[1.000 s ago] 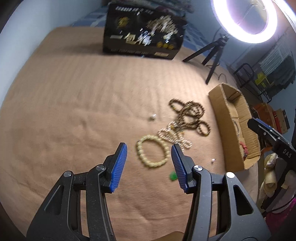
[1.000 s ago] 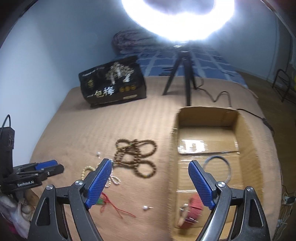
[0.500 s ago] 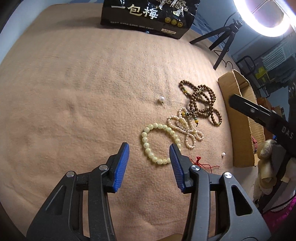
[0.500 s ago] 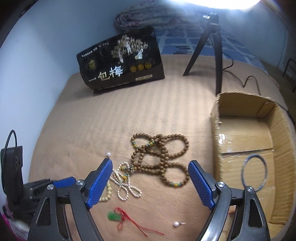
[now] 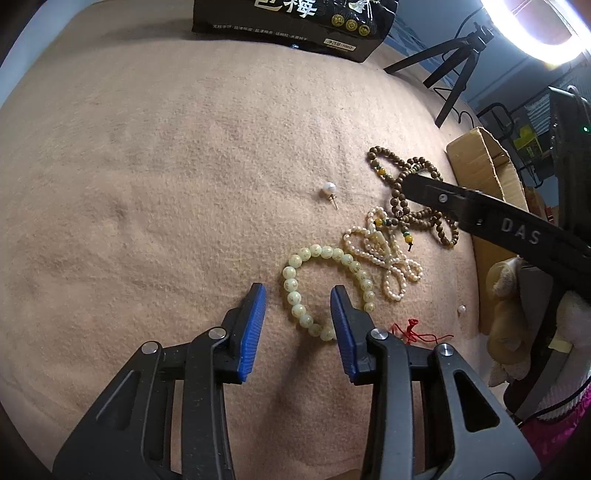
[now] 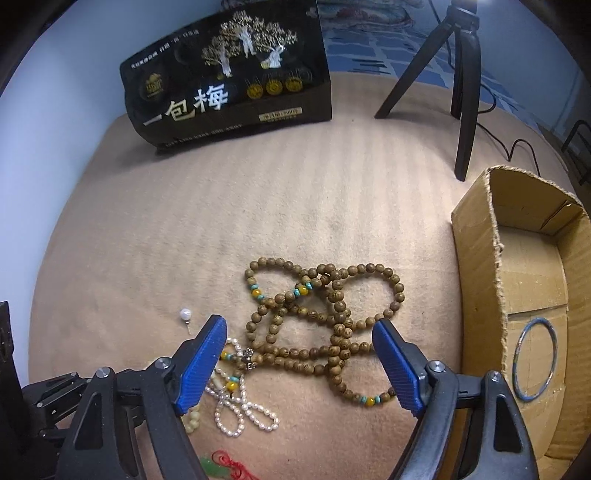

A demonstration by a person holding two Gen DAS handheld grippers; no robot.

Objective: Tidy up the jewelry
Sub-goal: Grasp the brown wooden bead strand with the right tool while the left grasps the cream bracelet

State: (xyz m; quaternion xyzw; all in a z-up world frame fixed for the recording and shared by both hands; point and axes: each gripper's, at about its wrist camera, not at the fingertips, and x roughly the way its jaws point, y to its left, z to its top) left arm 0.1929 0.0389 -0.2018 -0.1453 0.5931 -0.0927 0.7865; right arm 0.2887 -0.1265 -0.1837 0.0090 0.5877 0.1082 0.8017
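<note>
My left gripper (image 5: 297, 308) jaws parted astride the cream bead bracelet (image 5: 325, 284), gripping nothing, my right gripper (image 6: 299, 360) jaws wide, empty, over the wooden bead strand (image 6: 325, 317)

Lighting: we record one bright ring light (image 5: 535, 33) at the far right of the left wrist view, blown out to white glare. Its tripod (image 6: 458, 74) stands sharp in the right wrist view. Shadows: soft and short under the left gripper (image 5: 297, 301) on the tan blanket (image 5: 147, 184). Focus: both views crisp, no motion blur. Distortion: strong fisheye bending, with dark vignetted corners. Exposure: we find it even across the near ground.
</note>
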